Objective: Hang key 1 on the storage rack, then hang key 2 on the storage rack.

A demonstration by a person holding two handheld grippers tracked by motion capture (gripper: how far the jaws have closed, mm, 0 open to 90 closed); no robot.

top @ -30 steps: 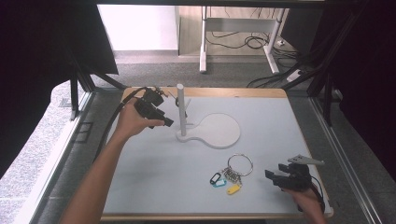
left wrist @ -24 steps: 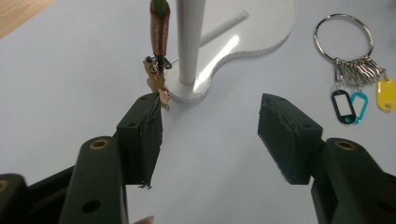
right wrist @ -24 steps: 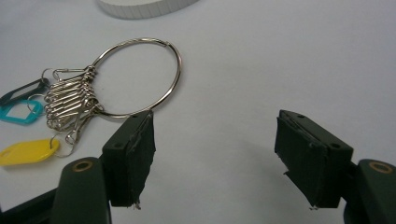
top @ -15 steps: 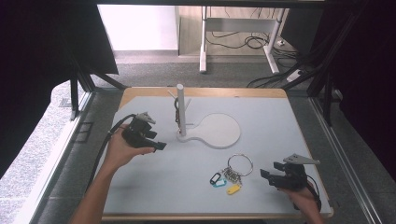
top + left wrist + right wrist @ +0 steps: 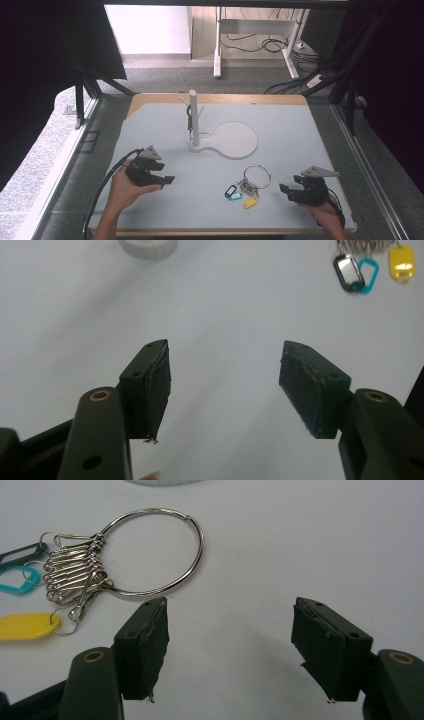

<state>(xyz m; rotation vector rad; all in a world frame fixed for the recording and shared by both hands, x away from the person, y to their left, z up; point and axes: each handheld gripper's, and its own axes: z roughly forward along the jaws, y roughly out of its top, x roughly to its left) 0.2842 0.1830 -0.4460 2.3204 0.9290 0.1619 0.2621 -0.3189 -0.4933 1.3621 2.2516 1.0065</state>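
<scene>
Open table [image 5: 300, 130] ahead; only the post stand [image 5: 194, 120] mid-table and key ring [image 5: 256, 176] blocking.

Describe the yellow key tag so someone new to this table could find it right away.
Start at the white stand on the grey table, then come toward the person to the big metal ring. Among the tags clustered below it, the yellow tag lies nearest the table's front edge; its neighbours are teal and black.

Key ring [image 5: 155, 550]: polished metal, glossy, with small wire clips. Tags [image 5: 25, 626]: smooth plastic in yellow, teal, black. Desk [image 5: 300, 135]: matt pale surface, wood-look edge. Left claw [image 5: 225, 385] and right claw [image 5: 230, 645] pads: matt black, worn, ragged edges. Stand [image 5: 194, 120]: matt white.
</scene>
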